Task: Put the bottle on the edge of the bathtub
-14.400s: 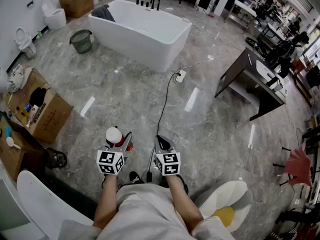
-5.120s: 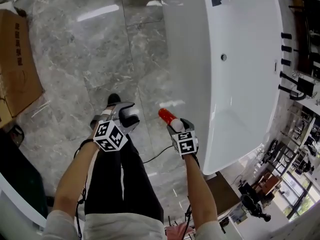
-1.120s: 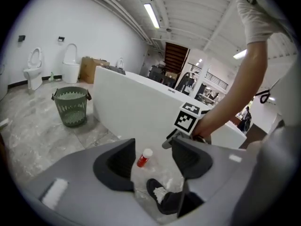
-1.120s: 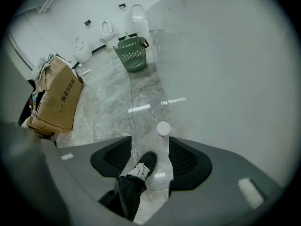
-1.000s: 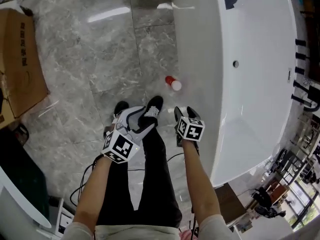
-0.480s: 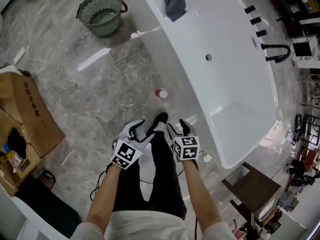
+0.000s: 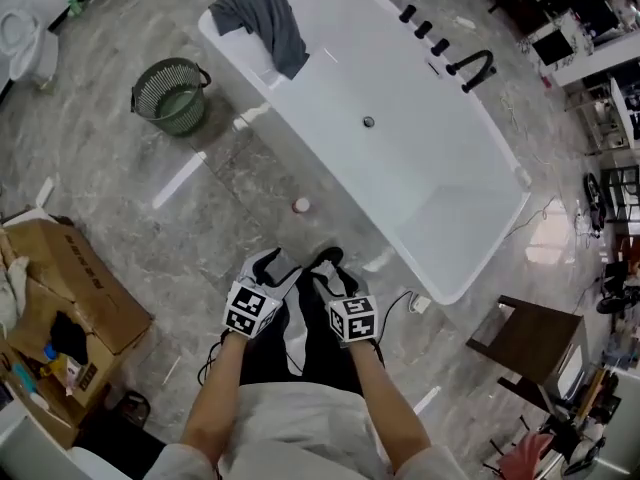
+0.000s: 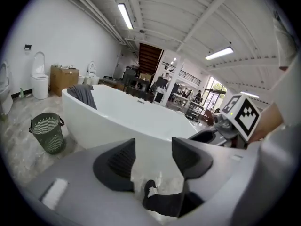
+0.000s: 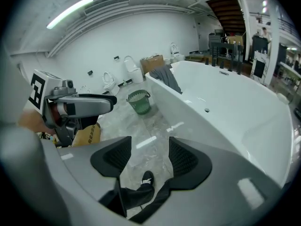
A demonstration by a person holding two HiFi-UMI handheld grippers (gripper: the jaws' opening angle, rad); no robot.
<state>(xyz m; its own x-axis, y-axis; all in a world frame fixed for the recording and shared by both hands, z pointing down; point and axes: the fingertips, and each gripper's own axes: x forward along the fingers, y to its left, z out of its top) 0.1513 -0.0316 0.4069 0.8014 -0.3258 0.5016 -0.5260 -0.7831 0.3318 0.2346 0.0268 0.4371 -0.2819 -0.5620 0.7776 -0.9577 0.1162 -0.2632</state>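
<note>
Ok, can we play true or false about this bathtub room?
1. A towel hangs over the tub rim. True.
2. The left tongs hold the bottle. False: the left tongs and the right tongs are both open and empty.
3. The basket is green. True.
4. The bottle is inside the tub. False: it sits on the floor beside the tub.
</note>
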